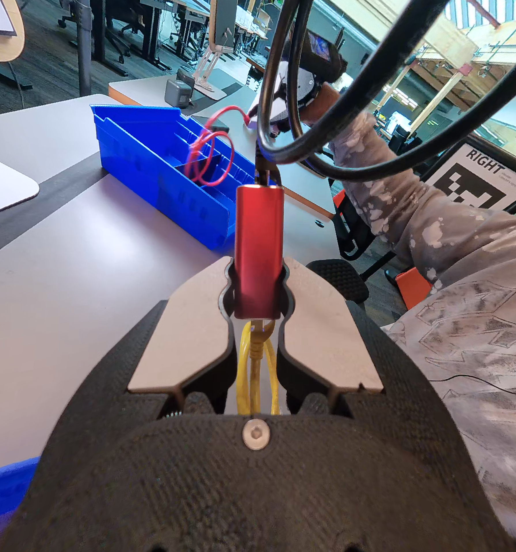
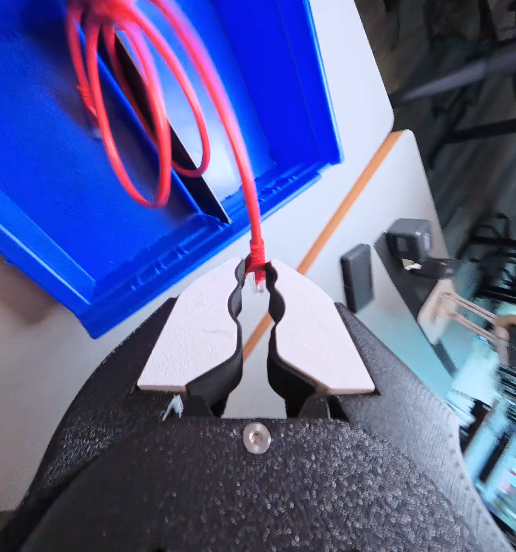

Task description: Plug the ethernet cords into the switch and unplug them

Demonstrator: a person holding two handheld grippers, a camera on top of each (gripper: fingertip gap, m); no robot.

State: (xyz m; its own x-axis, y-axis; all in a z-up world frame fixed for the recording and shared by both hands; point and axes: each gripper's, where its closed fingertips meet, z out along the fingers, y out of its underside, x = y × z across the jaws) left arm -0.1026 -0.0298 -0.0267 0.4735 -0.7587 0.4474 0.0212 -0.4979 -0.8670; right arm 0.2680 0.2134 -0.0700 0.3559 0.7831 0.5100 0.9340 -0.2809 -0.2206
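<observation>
One red switch (image 1: 258, 254) shows, a slim metal block held upright above the grey surface (image 1: 86, 268), and the left claw (image 1: 258, 286) is pinched tight on its lower half. Three ethernet cords can be counted. A yellow cord (image 1: 255, 373) is plugged into the near end of the switch and loops down between the fingers (image 1: 191, 328) of that claw. A black cord (image 1: 310, 149) enters the far end and arches in wide loops across the top of the left wrist view, crossing in front of the right claw (image 1: 252, 115) farther off. The third is the red cord (image 2: 236, 134): the right claw (image 2: 256, 276) grips its boot at the fingertips, the clear plug pointing back into the gap, unplugged from anything. Its coils hang over one blue bin (image 2: 71, 239), which stands on the surface, with a dark divider inside.

A person's mottled grey sleeve (image 1: 415, 215) reaches across the right side of the left wrist view. Beyond the bin sit a small grey camera (image 1: 177, 92) and a flat black device (image 2: 357, 277) on a neighbouring surface. A printed marker board (image 1: 475, 185) leans at the right.

The right wrist view is motion-blurred, so the red coils and background are hard to make out. The switch's ports are hidden, and the black loops run out of frame.
</observation>
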